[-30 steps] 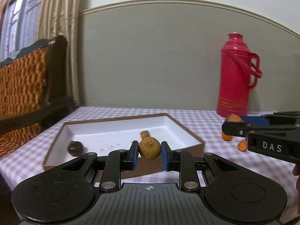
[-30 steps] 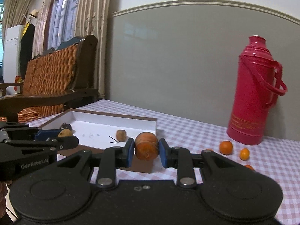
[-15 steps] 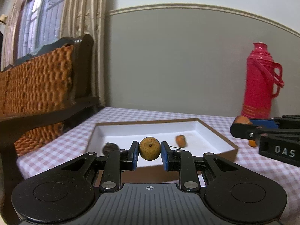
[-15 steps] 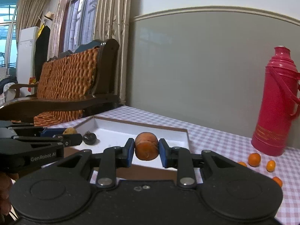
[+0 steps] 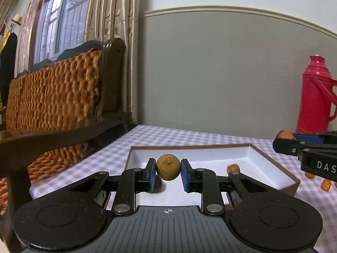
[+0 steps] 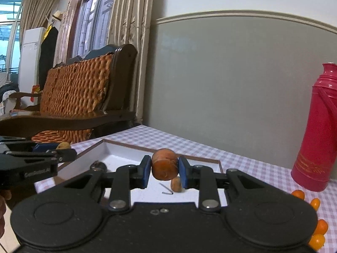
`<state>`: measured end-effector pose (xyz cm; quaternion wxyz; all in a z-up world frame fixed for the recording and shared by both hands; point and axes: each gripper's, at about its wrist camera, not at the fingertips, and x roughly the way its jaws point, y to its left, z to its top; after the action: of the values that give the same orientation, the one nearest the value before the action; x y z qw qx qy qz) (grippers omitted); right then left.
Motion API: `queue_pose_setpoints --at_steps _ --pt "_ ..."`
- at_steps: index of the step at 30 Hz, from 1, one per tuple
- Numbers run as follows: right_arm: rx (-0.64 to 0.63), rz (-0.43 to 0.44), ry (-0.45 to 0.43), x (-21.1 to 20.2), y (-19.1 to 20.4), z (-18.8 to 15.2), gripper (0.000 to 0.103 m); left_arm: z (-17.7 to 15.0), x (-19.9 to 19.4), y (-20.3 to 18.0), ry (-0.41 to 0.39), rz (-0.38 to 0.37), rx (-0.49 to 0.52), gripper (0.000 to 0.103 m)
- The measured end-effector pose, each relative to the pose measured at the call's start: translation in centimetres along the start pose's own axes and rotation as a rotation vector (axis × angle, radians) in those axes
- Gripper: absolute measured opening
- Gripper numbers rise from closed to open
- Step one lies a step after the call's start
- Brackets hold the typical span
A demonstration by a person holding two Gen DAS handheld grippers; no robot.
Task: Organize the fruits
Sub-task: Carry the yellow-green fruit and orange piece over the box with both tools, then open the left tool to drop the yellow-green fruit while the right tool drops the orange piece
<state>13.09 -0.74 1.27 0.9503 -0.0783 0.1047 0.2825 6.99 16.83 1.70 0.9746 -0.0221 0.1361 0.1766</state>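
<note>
Right wrist view alone shows loose oranges (image 6: 298, 194), right gripper (image 6: 164, 168) clamping an orange chunk (image 6: 164, 163); left gripper (image 5: 168, 167) clamps a brown fruit (image 5: 168, 167).

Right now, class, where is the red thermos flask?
The red thermos flask stands upright on the checked tablecloth at the right edge of both views, by the grey wall, behind the small oranges.

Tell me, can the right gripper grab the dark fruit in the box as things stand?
Probably not yet: the right gripper is shut on an orange fruit, so its jaws are full. The dark fruit lies uncovered in the box.
</note>
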Motion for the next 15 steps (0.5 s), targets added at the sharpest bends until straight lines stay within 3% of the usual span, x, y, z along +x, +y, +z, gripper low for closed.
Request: queue_pose_setpoints --at_steps 15 --pt "0.048 -0.022 0.04 3.7 -2.2 0.3 0.02 1.1 4.0 0.0 0.015 0.019 -0.017 0.026"
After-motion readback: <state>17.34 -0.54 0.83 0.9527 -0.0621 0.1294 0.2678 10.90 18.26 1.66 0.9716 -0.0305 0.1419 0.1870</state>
